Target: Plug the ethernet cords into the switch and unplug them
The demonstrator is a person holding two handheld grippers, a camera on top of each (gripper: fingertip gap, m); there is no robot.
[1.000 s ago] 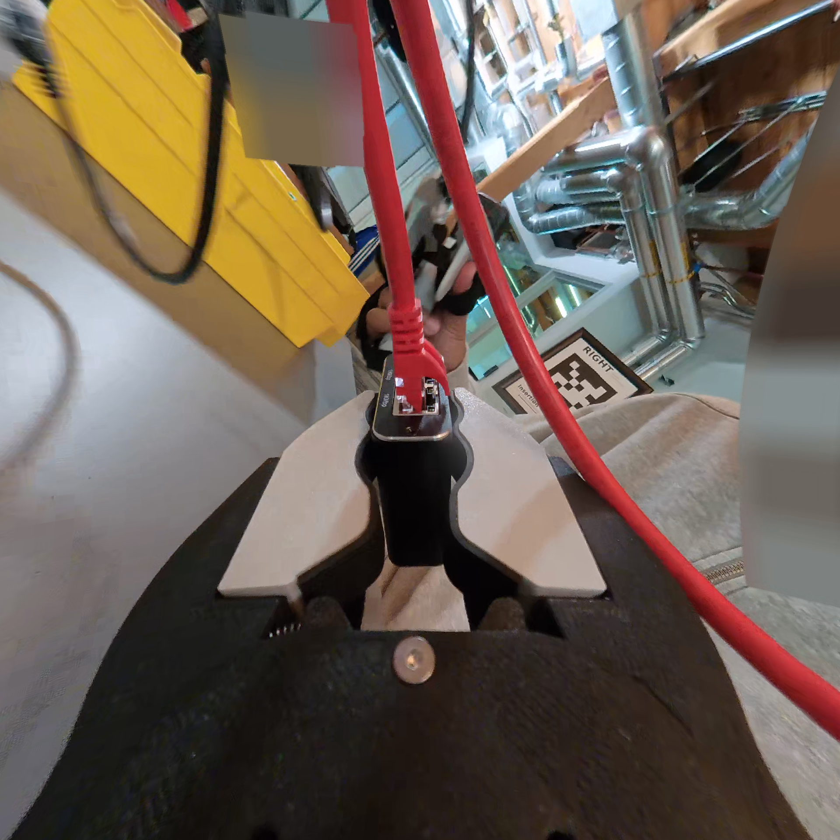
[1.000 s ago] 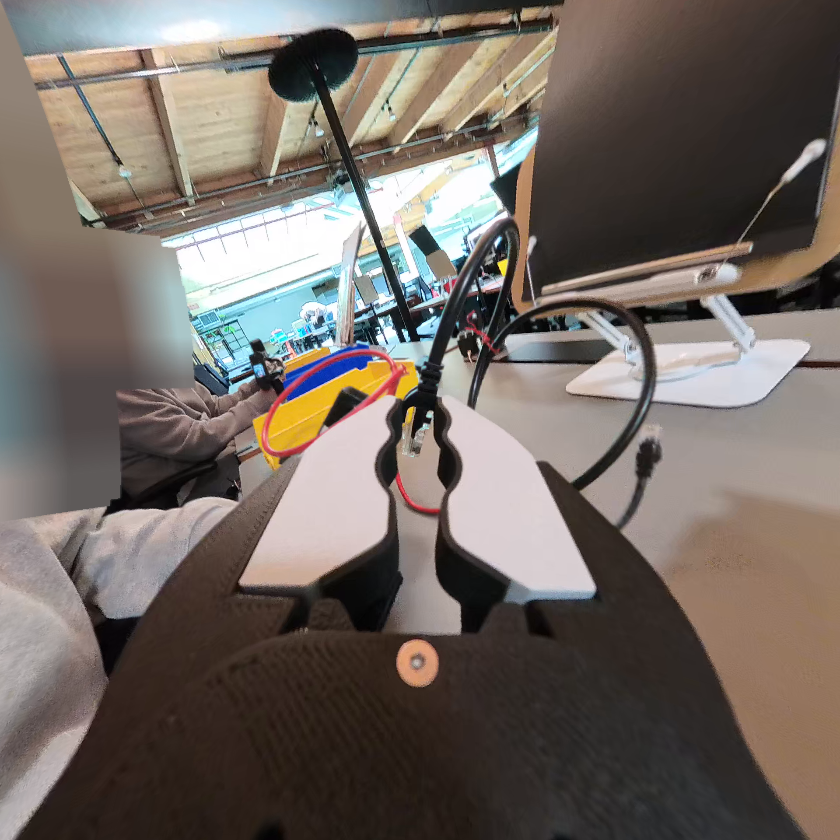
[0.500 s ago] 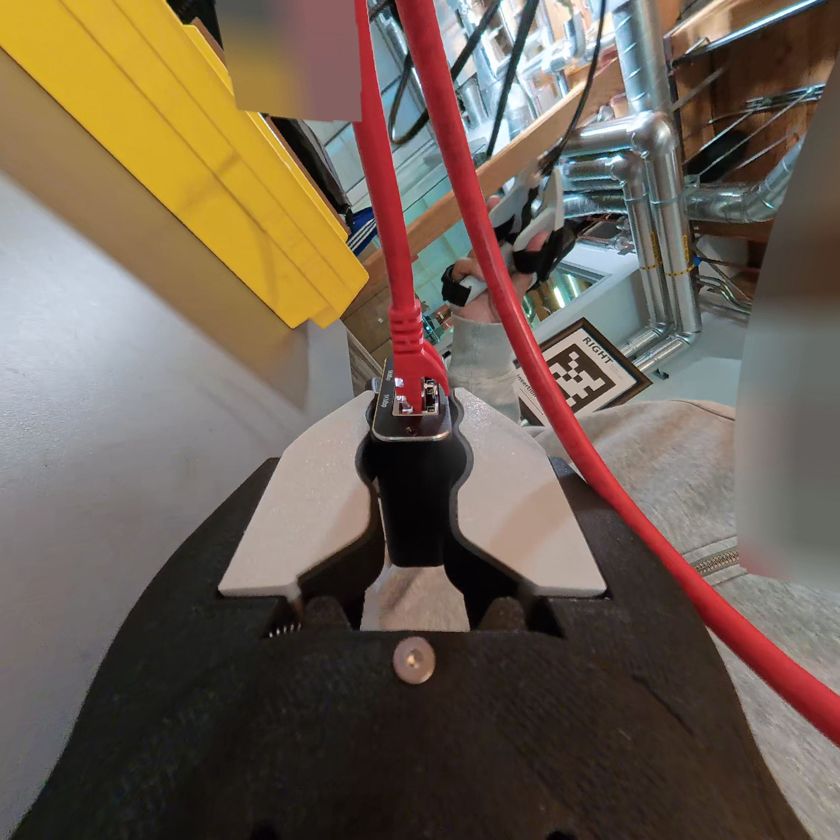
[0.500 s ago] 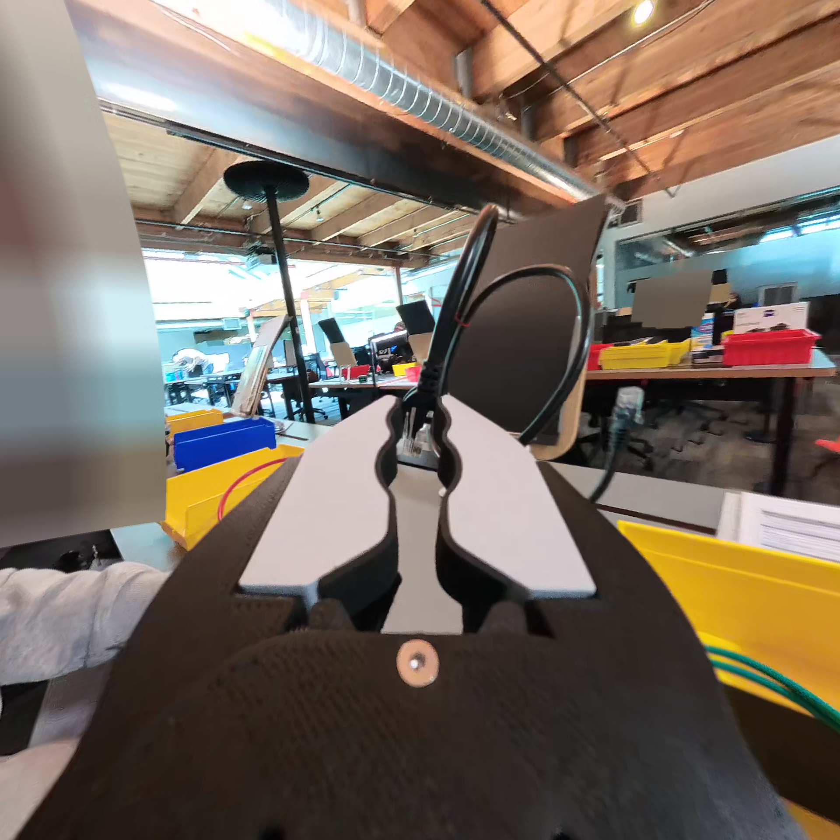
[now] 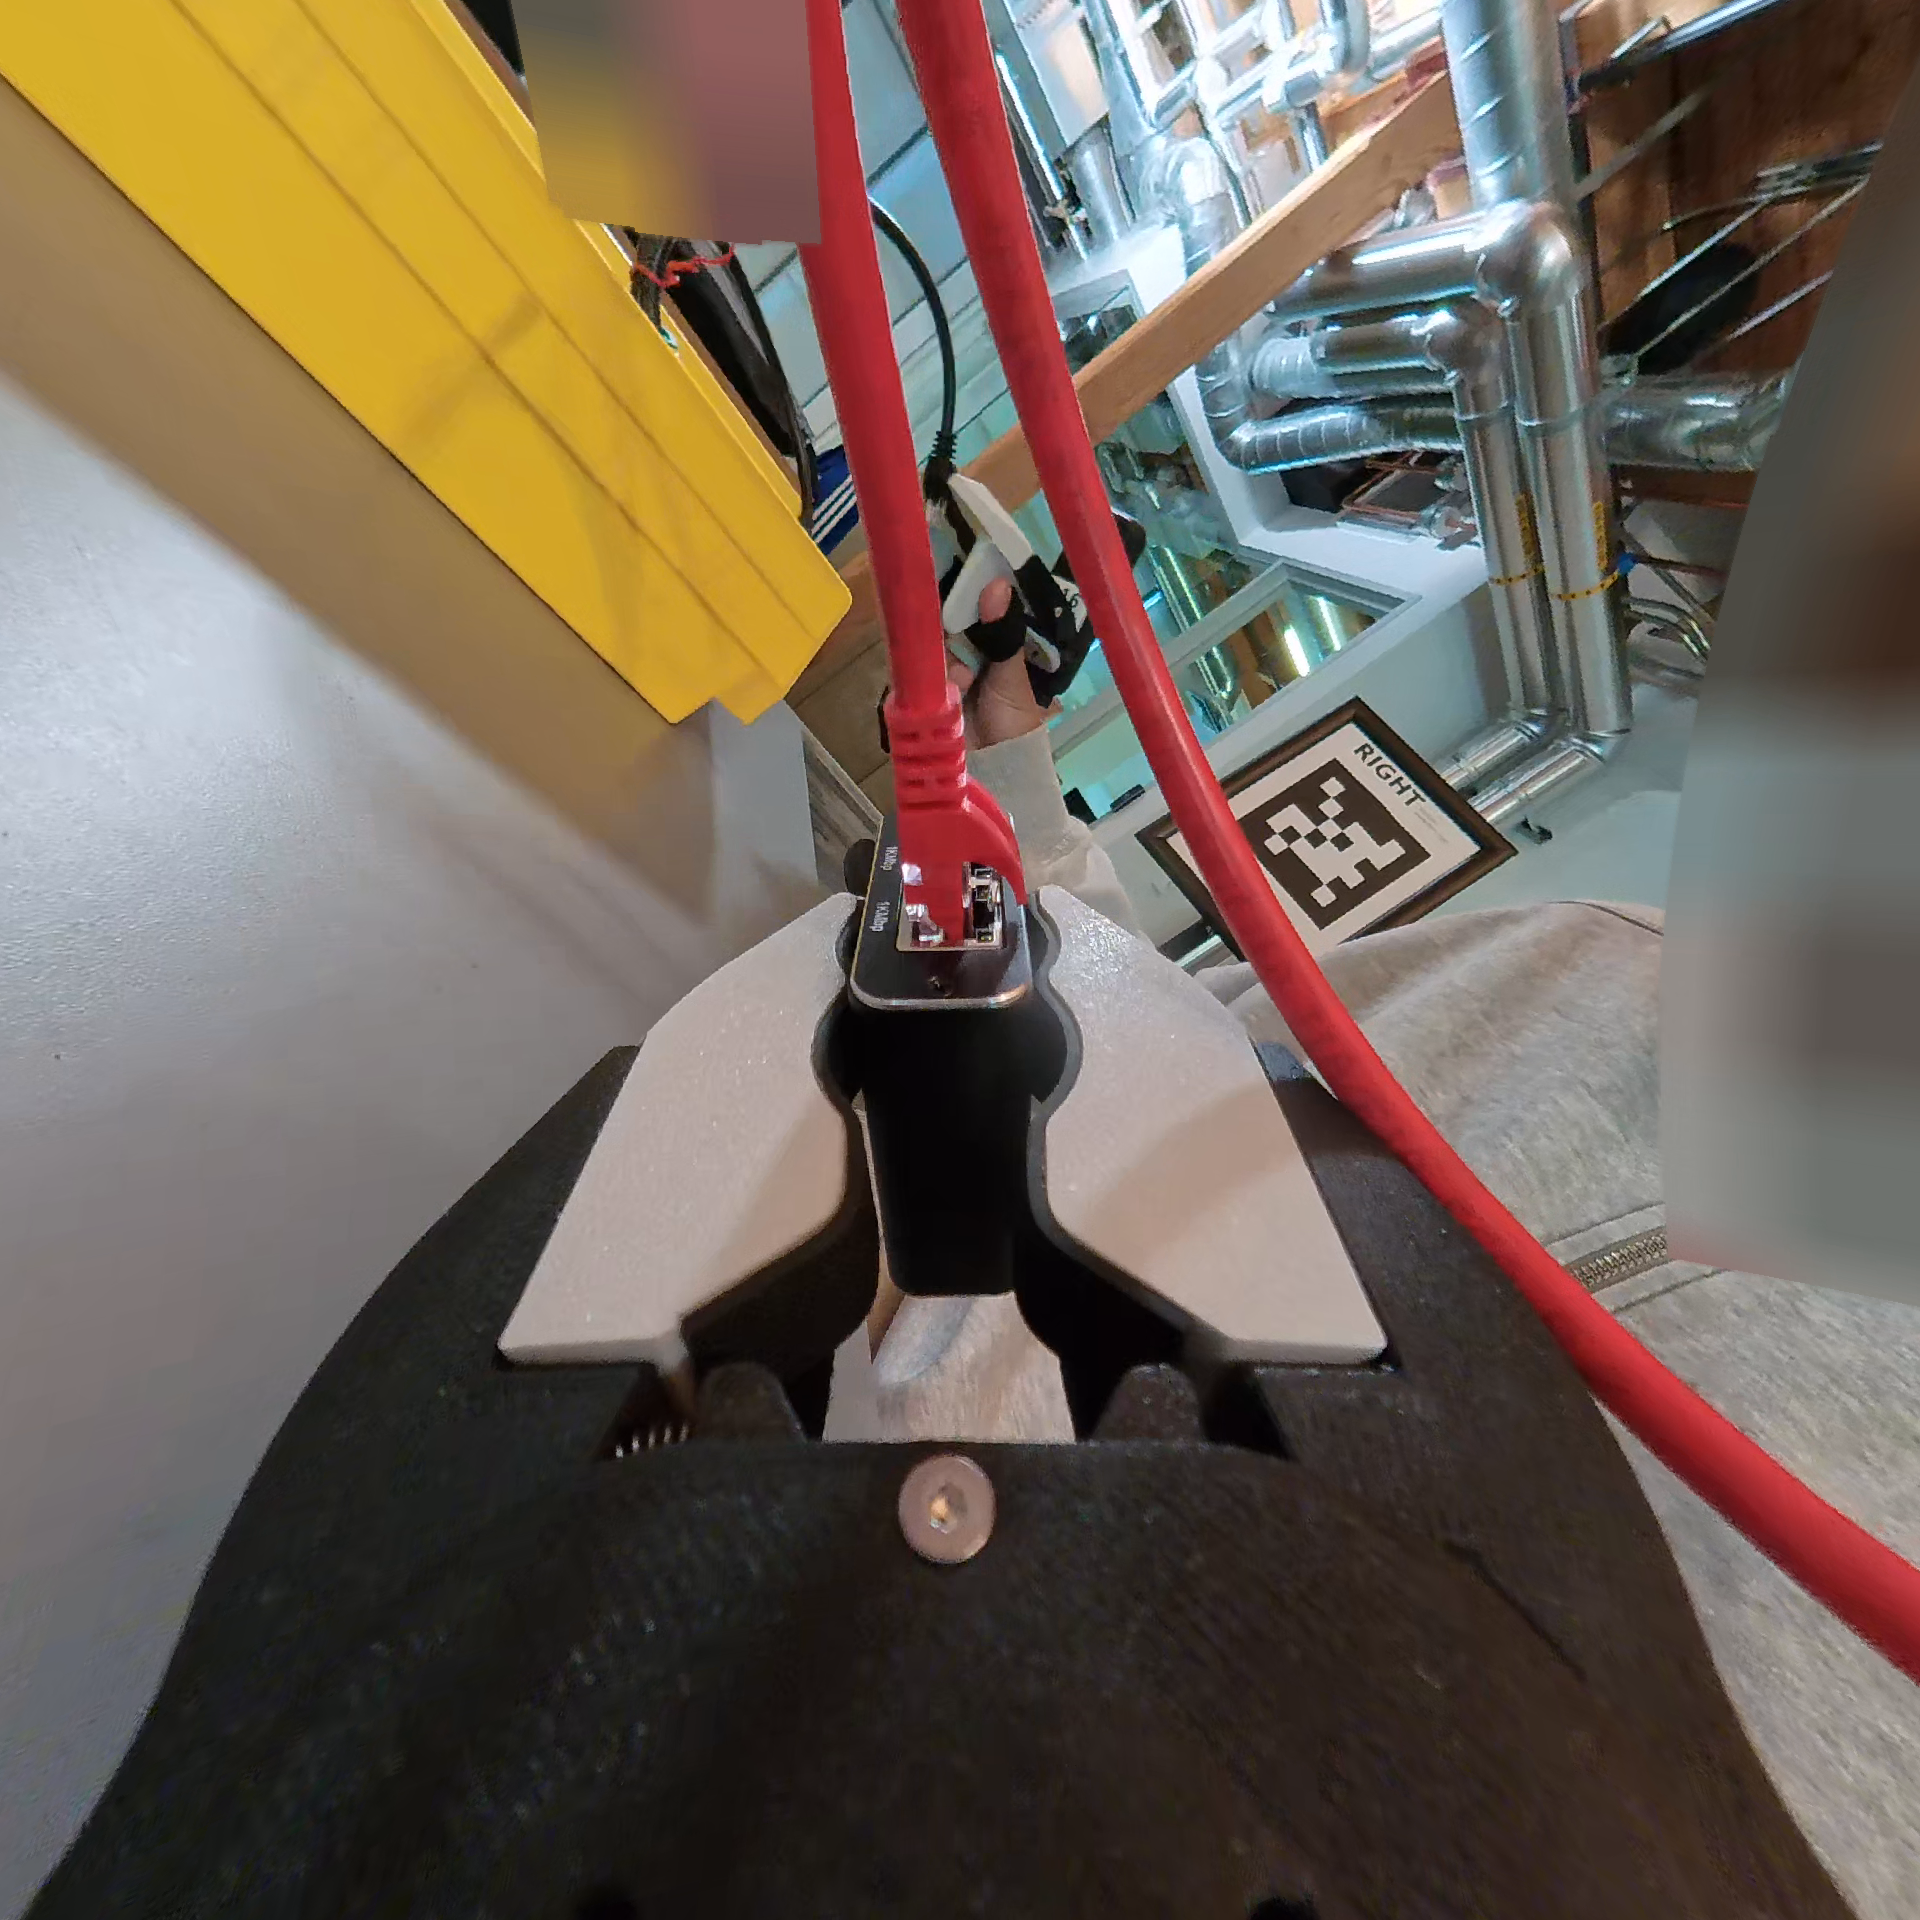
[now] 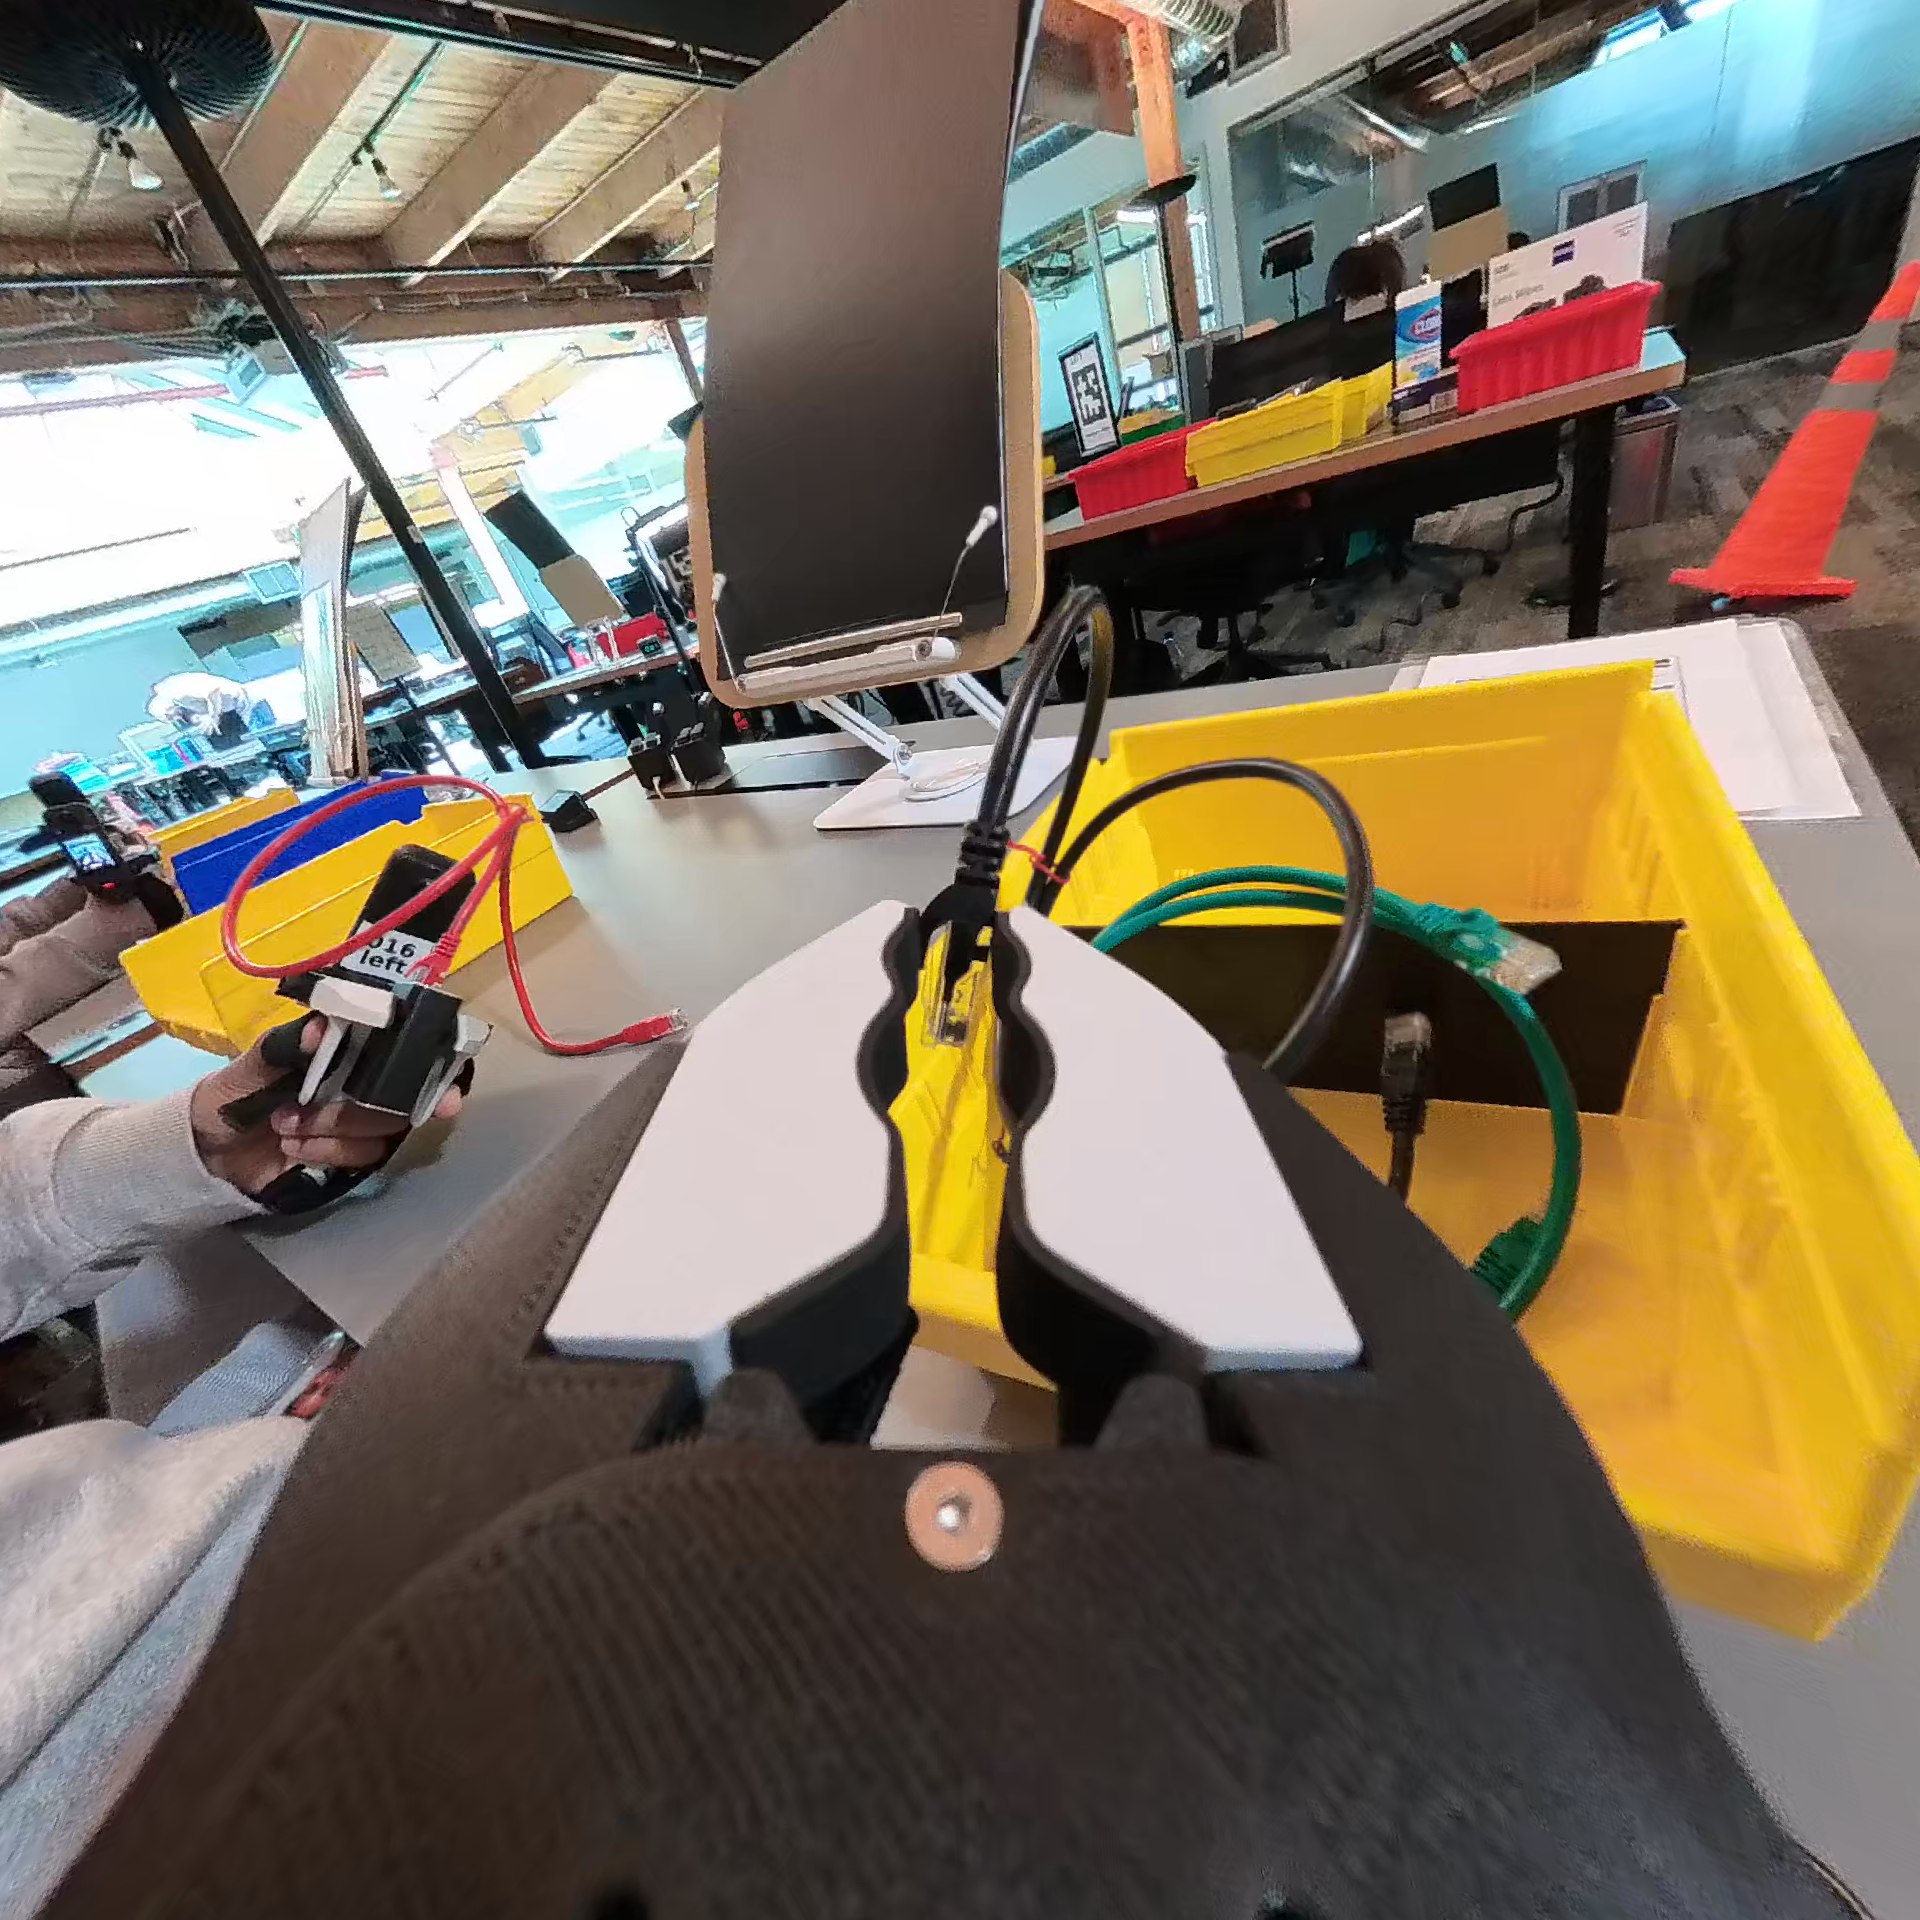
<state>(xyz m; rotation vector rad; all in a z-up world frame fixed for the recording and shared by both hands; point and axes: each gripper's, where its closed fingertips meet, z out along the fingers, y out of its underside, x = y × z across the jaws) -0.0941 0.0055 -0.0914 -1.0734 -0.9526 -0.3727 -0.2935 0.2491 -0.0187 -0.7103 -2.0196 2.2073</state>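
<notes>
In the left wrist view my left gripper [image 5: 940,987] is shut on a small black switch [image 5: 951,1101], ports facing away. A red ethernet cord [image 5: 883,436] is plugged into one port by its red plug [image 5: 935,821]; its loose length [image 5: 1195,831] loops past on the right. In the right wrist view my right gripper [image 6: 954,971] is shut on the clear plug of a black ethernet cord [image 6: 982,842], held above a yellow bin [image 6: 1714,1195]. The cord's other plug [image 6: 1405,1060] dangles into the bin. The left gripper [image 6: 390,1023] with the red cord [image 6: 312,862] shows at left.
A green ethernet cord [image 6: 1538,1091] lies in the yellow bin. More yellow and blue bins [image 6: 312,883] stand at the left on the grey table [image 6: 675,894]. A dark screen on a stand [image 6: 862,343] is behind. A yellow bin [image 5: 416,312] and a framed marker [image 5: 1330,821] show in the left wrist view.
My right gripper has swung with the black cord from over the table to above the yellow bin. The left gripper has stayed shut on the switch with the red cord plugged in.
</notes>
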